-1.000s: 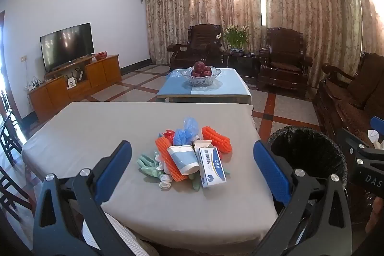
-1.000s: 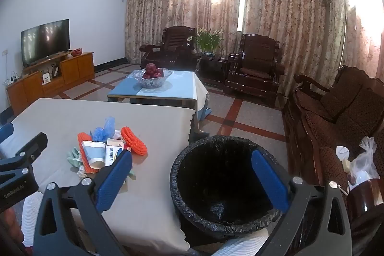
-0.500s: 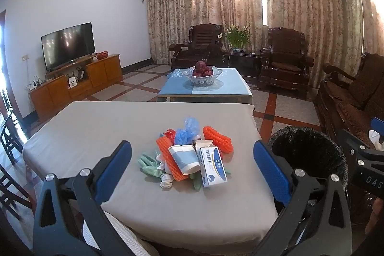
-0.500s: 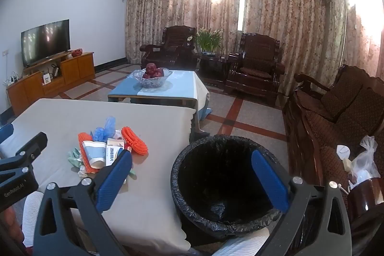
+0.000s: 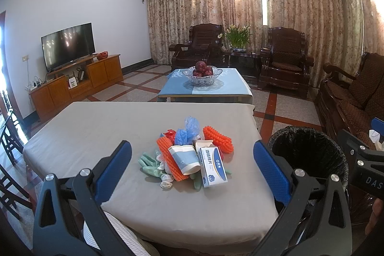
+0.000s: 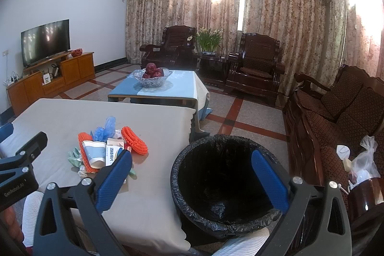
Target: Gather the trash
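Black-lined bin (image 6: 223,186) ahead of the right gripper (image 6: 192,180) looks nearly empty; both it and the left gripper (image 5: 192,172) gape wide, holding nothing.

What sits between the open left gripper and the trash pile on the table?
Only bare grey tablecloth lies between the left gripper and the trash pile, seen in the left wrist view.

In the right wrist view, the black body of the left tongs (image 6: 21,186) carries the pale lettering "GenRobot.AI". In the left wrist view, the black body of the right tongs (image 5: 370,180) shows the letters "DAS", cut off at the frame edge. The white and blue box (image 5: 213,166) on the table bears blue Chinese characters and a small round logo, too small to read surely.
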The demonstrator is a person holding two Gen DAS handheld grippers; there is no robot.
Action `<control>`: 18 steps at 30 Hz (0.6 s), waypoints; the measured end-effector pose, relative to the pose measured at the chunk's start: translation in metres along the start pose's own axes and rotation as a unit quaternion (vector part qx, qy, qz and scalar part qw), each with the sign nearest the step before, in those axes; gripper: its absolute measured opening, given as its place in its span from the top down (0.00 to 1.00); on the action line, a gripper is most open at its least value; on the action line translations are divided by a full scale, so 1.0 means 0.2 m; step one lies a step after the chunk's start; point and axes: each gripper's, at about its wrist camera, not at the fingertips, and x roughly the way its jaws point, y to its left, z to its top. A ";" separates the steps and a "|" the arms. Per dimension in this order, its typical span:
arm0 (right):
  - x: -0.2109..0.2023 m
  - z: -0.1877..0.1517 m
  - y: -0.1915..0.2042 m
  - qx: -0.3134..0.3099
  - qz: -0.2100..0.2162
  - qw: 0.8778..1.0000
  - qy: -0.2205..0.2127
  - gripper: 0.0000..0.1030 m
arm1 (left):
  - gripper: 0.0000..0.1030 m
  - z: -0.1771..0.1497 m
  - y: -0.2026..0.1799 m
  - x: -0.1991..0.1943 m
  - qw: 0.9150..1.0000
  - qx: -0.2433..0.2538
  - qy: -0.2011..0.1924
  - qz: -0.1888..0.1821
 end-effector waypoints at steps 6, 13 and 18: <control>0.00 0.00 0.00 0.000 0.000 1.000 -0.001 0.06 | 0.05 0.00 0.01 0.00 1.000 0.001 -0.001 0.000; 0.00 0.00 0.00 0.000 0.000 1.000 -0.001 0.06 | 0.05 0.00 0.00 0.00 1.000 0.001 0.000 0.001; 0.00 0.00 0.00 0.000 0.000 1.000 0.000 0.06 | 0.05 0.00 0.00 0.01 1.000 0.000 0.001 0.000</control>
